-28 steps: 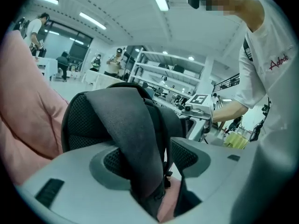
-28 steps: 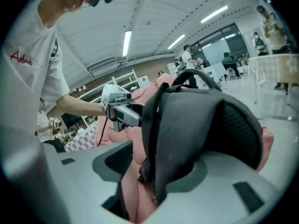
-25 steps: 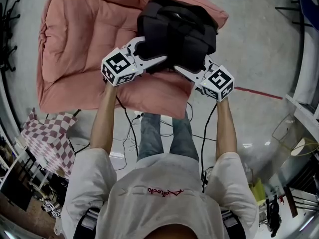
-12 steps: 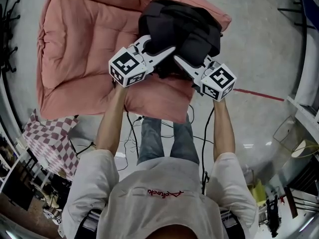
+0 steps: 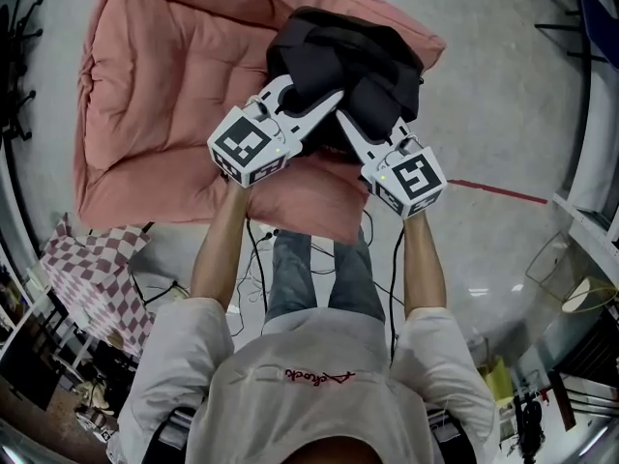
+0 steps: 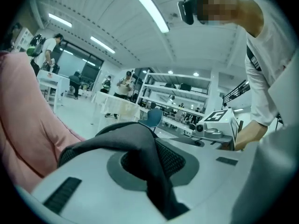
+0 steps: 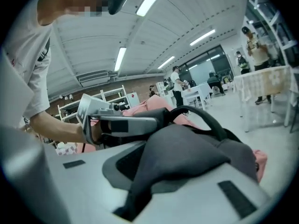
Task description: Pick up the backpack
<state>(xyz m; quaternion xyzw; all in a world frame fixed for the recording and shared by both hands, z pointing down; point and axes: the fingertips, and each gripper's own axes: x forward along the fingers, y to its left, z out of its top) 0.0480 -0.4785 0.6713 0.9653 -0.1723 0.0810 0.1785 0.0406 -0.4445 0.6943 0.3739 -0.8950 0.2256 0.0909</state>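
Observation:
A black backpack (image 5: 360, 58) lies on the near right part of a pink cushion (image 5: 164, 75). My left gripper (image 5: 327, 97) reaches into its near side from the left, and my right gripper (image 5: 345, 122) comes in from the right, so the two tips almost meet. In the left gripper view a black strap (image 6: 145, 146) and mesh padding are pinched between the jaws. In the right gripper view a fold of dark grey fabric (image 7: 182, 164) is clamped the same way. Both pairs of jaws have just been closing on this fabric. The backpack's near edge is bunched and raised.
A checkered cloth (image 5: 92, 259) lies on the floor at the lower left. Cables (image 5: 256, 249) run beside the person's legs. A red floor line (image 5: 493, 189) leads to shelving (image 5: 590, 162) at the right. People and tables stand far off in the gripper views.
Both grippers swung inward toward each other and rose, with their jaws closing on the backpack's near side. The backpack's fabric has bunched up between them.

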